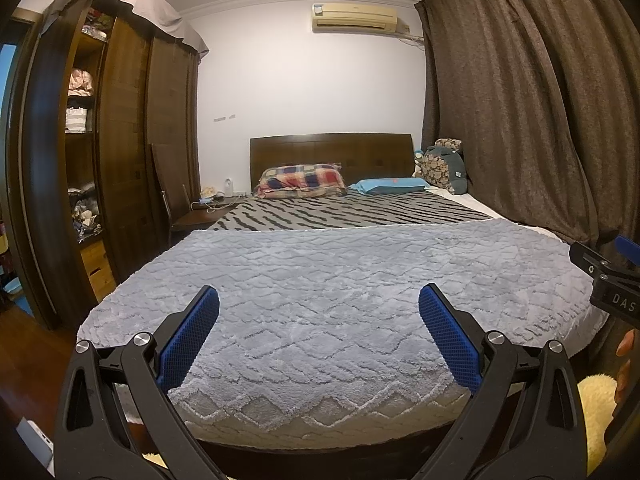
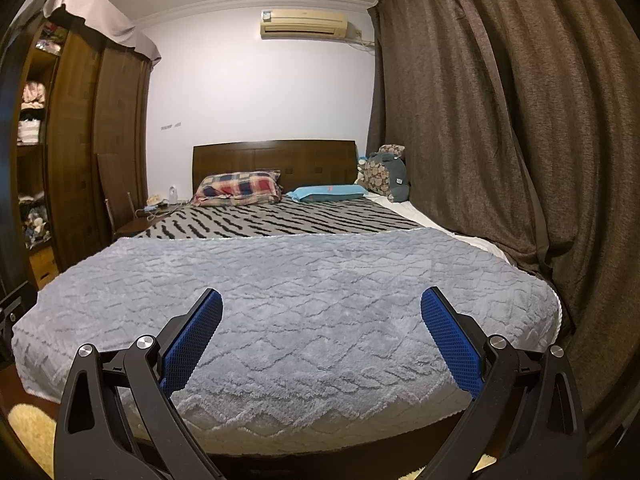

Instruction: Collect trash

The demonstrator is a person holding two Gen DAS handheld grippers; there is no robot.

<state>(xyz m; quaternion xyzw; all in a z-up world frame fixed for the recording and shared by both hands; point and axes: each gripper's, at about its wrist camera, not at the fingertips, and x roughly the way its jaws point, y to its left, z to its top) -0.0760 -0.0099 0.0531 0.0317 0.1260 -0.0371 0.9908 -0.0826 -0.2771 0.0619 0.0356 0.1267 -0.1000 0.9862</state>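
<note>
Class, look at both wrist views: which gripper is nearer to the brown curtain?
Right. The right gripper has the brown curtain close beside it; the left gripper sits further left, nearer the wardrobe.

Right gripper (image 2: 320,308): blue pads spread wide, nothing between them, held over the foot of the bed.
Blanket (image 2: 300,292): grey, plush, covering the near half of the bed.
Pillows: plaid pillow (image 2: 238,188) beside blue pillow (image 2: 326,193), at the headboard (image 2: 274,156).
Curtain (image 2: 500,120): brown, drawn, right.

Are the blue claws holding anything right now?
No. The left gripper and right gripper are both open and empty, above the grey blanket.
</note>
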